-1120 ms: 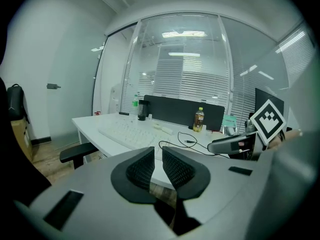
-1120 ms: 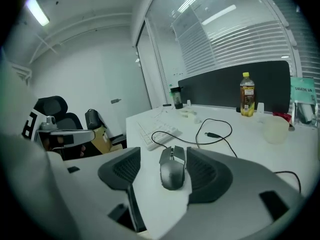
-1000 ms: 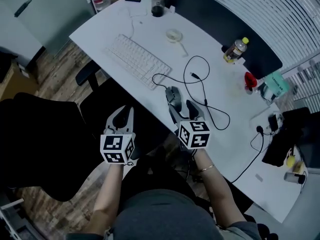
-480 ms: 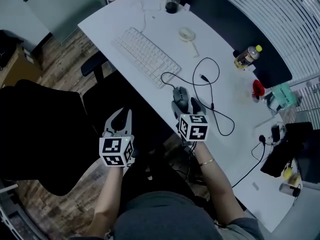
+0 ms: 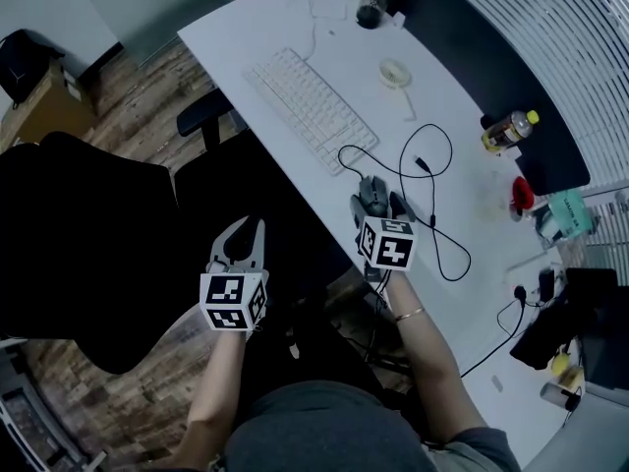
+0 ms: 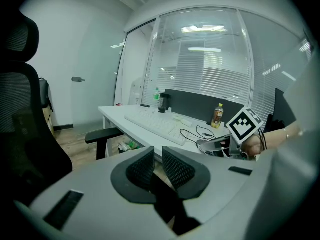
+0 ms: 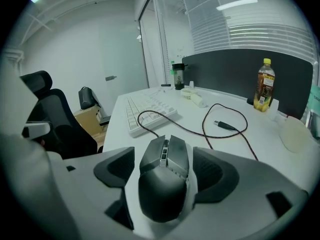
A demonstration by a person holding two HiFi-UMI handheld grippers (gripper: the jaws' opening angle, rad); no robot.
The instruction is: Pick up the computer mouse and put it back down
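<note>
An office room with a long white desk (image 5: 285, 42), a brown wood floor (image 5: 128, 87), a big black chair (image 5: 79, 234) and striped window blinds (image 5: 550, 37). On the desk: a flat white keyboard (image 5: 313, 109), a loopy black cord (image 7: 191, 132), a drink bottle with a yellow cap (image 7: 263, 86). Near the front edge, lying flat, the dark grey computer mouse (image 7: 164, 184).

Right gripper (image 5: 377, 205) down at the mouse, one jaw on each side of it. Wide open, and just been opening wider. Mouse in the middle, but with a strip of white desk on both sides of it, so no squeeze and no hold.

Left gripper (image 6: 156, 165) off the desk, down in front of it, near the chair. Nearly closed, just a thin crack between the pads, nothing inside.

Probably no part of the job done so far, going by the flat mouse and the loose jaws. Left to do: close on the mouse, lift it up, set it back on the desk, let go. Lots of bare desk around for that, with only the cord close by to mind.
</note>
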